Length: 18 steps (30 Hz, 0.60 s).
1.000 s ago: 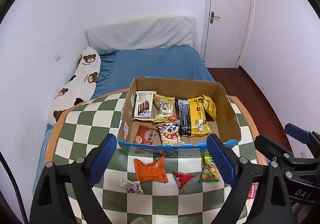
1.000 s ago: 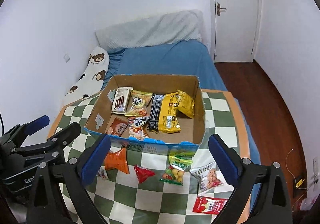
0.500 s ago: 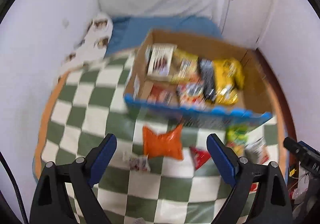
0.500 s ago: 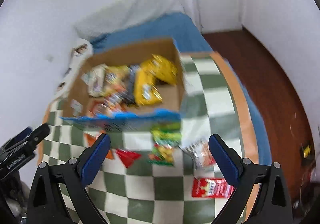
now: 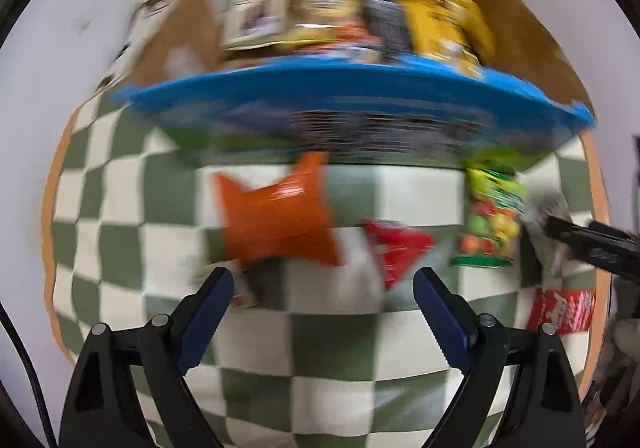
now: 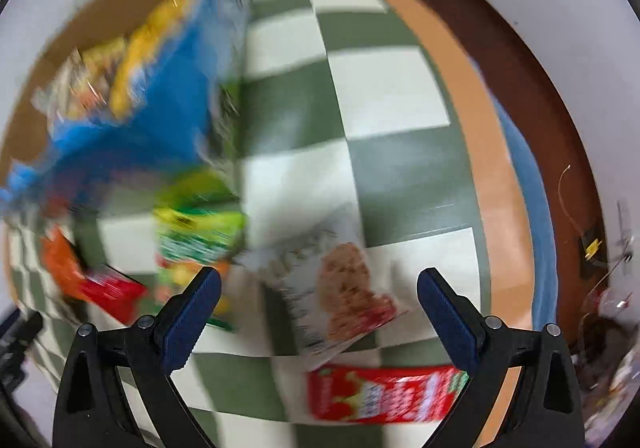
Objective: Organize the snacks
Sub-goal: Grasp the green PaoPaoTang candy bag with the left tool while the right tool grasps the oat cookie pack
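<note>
Both views are motion-blurred. A cardboard box (image 5: 540, 60) with a blue front edge holds several snack packs at the back of the checked table. In front of it lie an orange pack (image 5: 280, 220), a small red pack (image 5: 396, 248) and a green candy bag (image 5: 492, 220). My left gripper (image 5: 322, 288) hangs open just above the table, near the orange and red packs. My right gripper (image 6: 318, 288) is open over a white cookie pack (image 6: 340, 300), with a red pack (image 6: 384, 394) below it and the green candy bag (image 6: 196, 232) to the left.
The table's orange rim (image 6: 484, 152) runs down the right side, with blue bedding and dark wood floor (image 6: 532, 60) beyond it. White walls surround the table. A small pale wrapper (image 5: 244, 294) lies by my left gripper's left finger.
Both grippers have dropped towards the table and tipped downward. The box and loose packs now loom much larger, and the bed and door have left both views. The jaws stayed wide.
</note>
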{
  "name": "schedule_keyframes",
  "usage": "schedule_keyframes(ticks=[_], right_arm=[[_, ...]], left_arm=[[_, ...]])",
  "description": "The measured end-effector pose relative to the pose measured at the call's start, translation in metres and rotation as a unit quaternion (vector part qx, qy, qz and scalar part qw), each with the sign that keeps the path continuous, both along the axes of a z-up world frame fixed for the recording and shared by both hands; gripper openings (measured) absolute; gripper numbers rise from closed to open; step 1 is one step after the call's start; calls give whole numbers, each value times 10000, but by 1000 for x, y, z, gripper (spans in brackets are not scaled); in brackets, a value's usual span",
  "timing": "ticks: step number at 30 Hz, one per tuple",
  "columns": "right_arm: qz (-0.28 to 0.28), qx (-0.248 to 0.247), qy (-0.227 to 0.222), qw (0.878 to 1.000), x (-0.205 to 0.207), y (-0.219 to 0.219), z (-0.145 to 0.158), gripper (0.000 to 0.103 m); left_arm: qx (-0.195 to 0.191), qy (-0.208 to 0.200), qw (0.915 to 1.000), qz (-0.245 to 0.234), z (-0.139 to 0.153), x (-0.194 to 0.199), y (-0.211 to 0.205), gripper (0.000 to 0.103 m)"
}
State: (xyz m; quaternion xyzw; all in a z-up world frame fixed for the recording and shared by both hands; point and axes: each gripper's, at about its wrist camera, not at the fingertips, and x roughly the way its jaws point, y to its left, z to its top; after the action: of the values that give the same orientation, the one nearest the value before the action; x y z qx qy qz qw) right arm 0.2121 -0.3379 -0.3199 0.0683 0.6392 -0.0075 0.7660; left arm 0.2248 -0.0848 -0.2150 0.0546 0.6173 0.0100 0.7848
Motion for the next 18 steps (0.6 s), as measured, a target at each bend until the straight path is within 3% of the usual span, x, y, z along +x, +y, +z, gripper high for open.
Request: schedule_keyframes(ticks=[2,3,4,8,13,14,16,18], right_arm=[[224,-7,163,9996,2,-1,-15,96],[361,35,212,9991,1,-1,-21,82],[412,50,266,9988,0,-2,-26,60],[144,-176,319,9992,-9,-16,-27,58],[-344,276,440,9981,-23,-50,-31,59],[-358,297,444,9979,-25,-54,-31,59],[-392,364,468,9975,-24,-58,-34,59],[-446,431,475,9969,-25,-64,-37,59]], left_arm=[[-50,203,9994,-282,-12,11,-25,92],[-106,336,9984,-433,-20,16,-40,92],[-183,420,9975,-531,-25,20,-50,92],[-476,654,9938,-768,-46,36,-86,92],[-412,731,9920,-942,-68,52,-121,91],[-395,742,9917,-968,-72,53,-126,87],[-350,750,9913,-1021,-79,54,-134,61],[-306,696,9912,-1085,-82,54,-140,51]])
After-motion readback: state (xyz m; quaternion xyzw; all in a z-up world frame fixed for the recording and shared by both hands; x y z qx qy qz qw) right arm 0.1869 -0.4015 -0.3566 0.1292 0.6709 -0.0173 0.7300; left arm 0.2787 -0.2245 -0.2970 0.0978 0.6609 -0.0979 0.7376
